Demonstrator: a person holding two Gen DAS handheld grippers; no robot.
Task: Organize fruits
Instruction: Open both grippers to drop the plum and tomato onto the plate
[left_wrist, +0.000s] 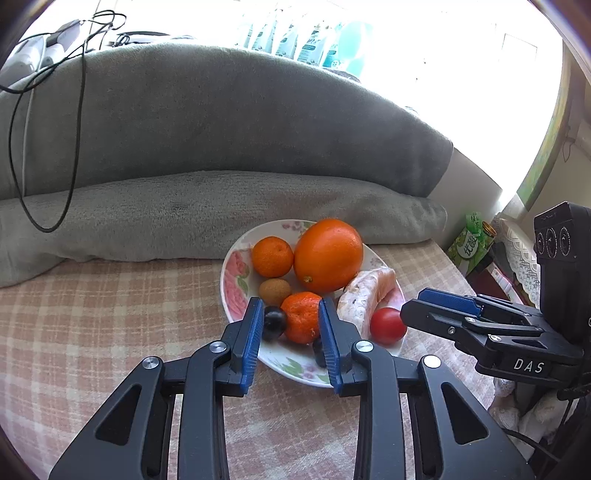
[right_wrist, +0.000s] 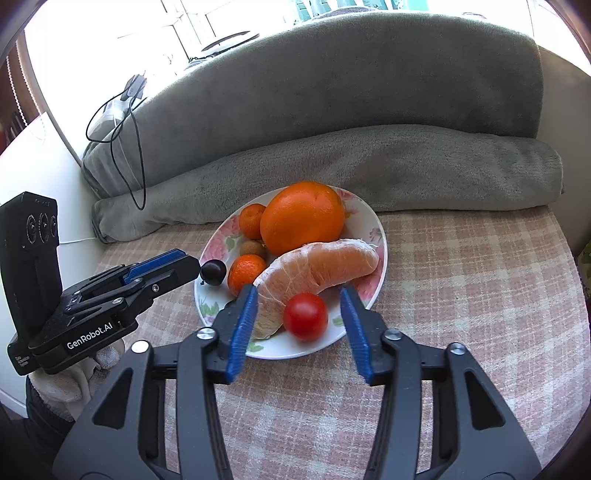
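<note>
1. Checked pink-and-cream cloth (right_wrist: 461, 266) covers the surface you work on, with a rolled grey blanket (right_wrist: 332, 166) banked up behind it and bright windows beyond.
2. All the fruit sits on the floral plate (right_wrist: 382, 236) in the middle of that cloth, so nothing lies loose on the cloth.
3. Your right gripper (right_wrist: 299, 317) stands with its jaws parted, pressing on nothing; the red tomato (right_wrist: 306, 316) lies straight ahead in the gap between the blue pads, at the plate's near edge.
4. Just behind and left of the tomato lies the peeled pomelo segment (right_wrist: 321, 264), its long axis running from near-left to far-right across your jaws. It crowds the left pad, so I judge it the main thing to avoid.
5. Your left gripper (left_wrist: 288, 341) is also released, with a narrower gap. A small mandarin (left_wrist: 301, 317) and a dark grape (left_wrist: 274, 322) sit ahead between its pads, the grape close against the left pad; whether it touches I cannot tell.
6. Further back are the large orange (left_wrist: 328, 254), a second mandarin (left_wrist: 272, 256) and a small brown longan (left_wrist: 275, 291).
7. For the tomato your right hand is clearly nearer. It is round, glossy and smooth, so it would likely roll if nudged off-centre.
</note>
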